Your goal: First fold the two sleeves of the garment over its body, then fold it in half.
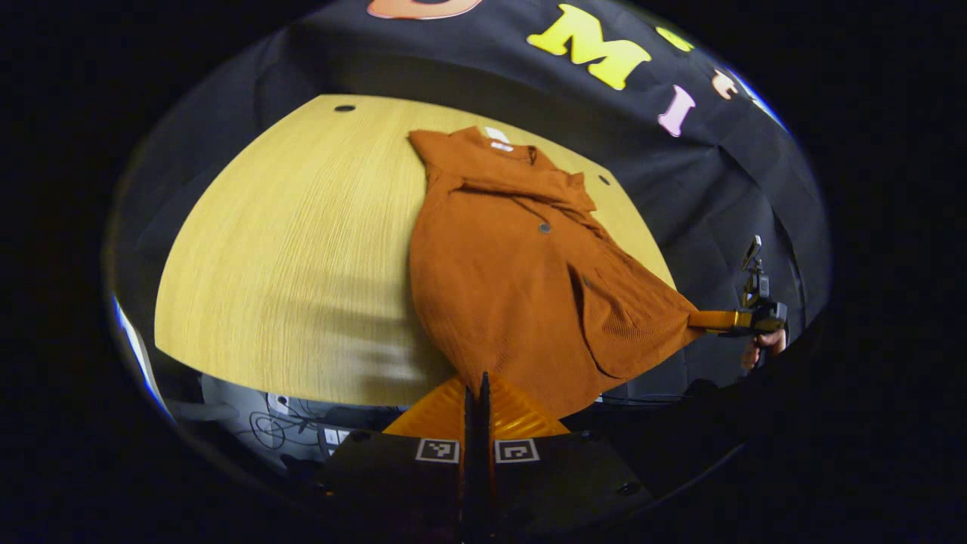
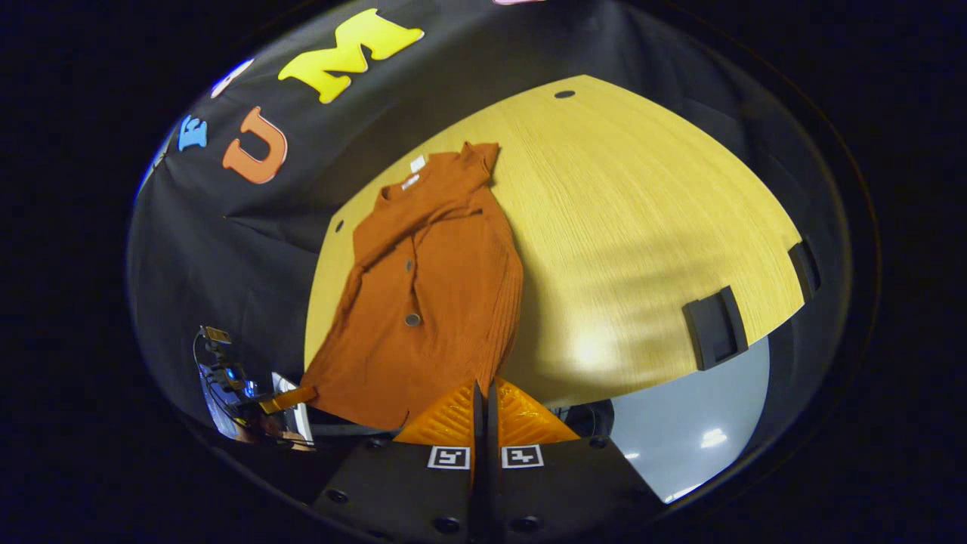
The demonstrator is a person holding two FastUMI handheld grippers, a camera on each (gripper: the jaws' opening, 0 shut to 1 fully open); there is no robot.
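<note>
A rust-orange knit garment (image 1: 498, 272) with buttons lies lengthwise on the yellow wooden table (image 1: 302, 249), collar and white label at the far end. Both sleeves lie folded across its body. My left gripper (image 1: 483, 384) is shut on the near hem at one bottom corner. The right gripper (image 1: 693, 319), held by a hand, is shut on the other bottom corner, which is stretched out past the table edge. In the right gripper view the garment (image 2: 430, 302) runs away from my right gripper (image 2: 483, 391), shut on the hem, while the left gripper (image 2: 308, 394) pinches the far corner.
Small dark holes (image 1: 344, 108) dot the table top. Two black clamps (image 2: 714, 326) sit on the table edge in the right gripper view. Cables and boxes (image 1: 302, 427) lie on the floor below the near edge. Black cloth walls close in behind the table.
</note>
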